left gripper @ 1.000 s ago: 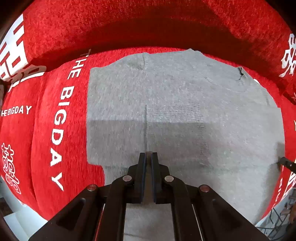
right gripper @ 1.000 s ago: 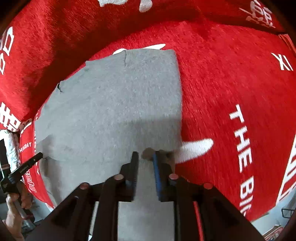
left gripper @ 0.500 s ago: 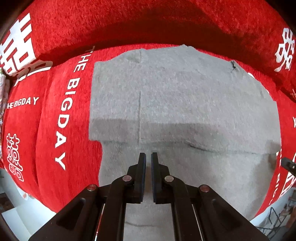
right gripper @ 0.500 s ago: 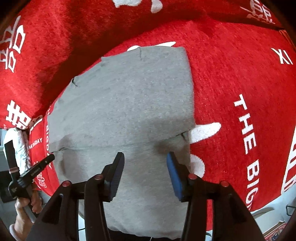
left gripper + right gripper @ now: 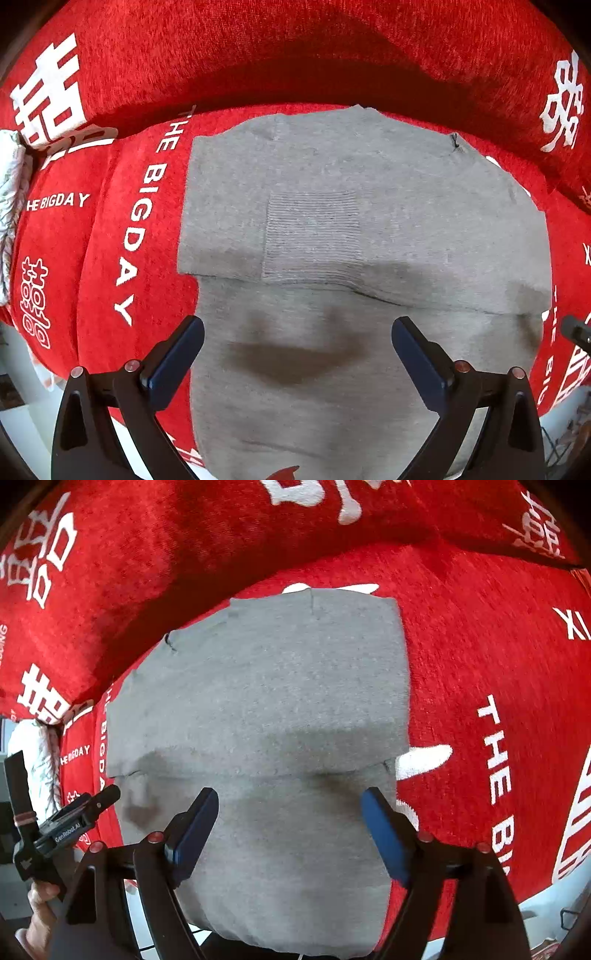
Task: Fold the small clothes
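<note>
You see one grey knit garment (image 5: 369, 221) lying flat on the red cover. Its far part is folded over the near part, ribbed cuff uppermost.

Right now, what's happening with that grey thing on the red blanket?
A person is folding a grey knit garment on a red printed cover, using two hand-held grippers. One fold is laid across it. The left gripper and right gripper hang above it, jaws opening, nothing between them.
</note>
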The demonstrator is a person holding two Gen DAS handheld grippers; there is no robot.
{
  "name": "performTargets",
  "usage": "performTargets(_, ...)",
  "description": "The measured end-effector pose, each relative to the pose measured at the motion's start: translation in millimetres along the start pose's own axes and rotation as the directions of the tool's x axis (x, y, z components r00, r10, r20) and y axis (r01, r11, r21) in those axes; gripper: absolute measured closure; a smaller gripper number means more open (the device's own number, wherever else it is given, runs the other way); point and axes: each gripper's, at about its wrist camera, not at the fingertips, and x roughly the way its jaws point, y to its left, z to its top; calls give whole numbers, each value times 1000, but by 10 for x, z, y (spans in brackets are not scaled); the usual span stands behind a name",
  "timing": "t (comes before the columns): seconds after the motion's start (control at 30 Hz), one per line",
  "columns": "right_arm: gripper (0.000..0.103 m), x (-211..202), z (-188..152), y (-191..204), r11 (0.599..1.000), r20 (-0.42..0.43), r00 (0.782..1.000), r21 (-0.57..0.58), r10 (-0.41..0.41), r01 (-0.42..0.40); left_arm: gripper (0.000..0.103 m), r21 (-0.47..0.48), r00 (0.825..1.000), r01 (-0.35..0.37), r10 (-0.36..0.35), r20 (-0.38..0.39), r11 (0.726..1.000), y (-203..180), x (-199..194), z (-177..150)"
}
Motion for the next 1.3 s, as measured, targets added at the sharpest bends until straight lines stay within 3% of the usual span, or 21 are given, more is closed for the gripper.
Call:
performTargets(0.37, 18, -16, -94, -5, 998, 1, 1000, -57, -9, 9, 1, 22, 1000, 19, -19, 3, 1000, -152, -50, -100)
performTargets(0.63, 18, 49, -157, -154, 999, -72, 997, 13, 40, -39, 1, 13, 999, 37, -37, -26, 999, -257, -27, -242)
performTargets(1.3, 18, 371, -365, -293, 996, -186, 979, 36, 90, -84, 1, -10, 997, 30, -30, -68, 1000, -359, 63, -629)
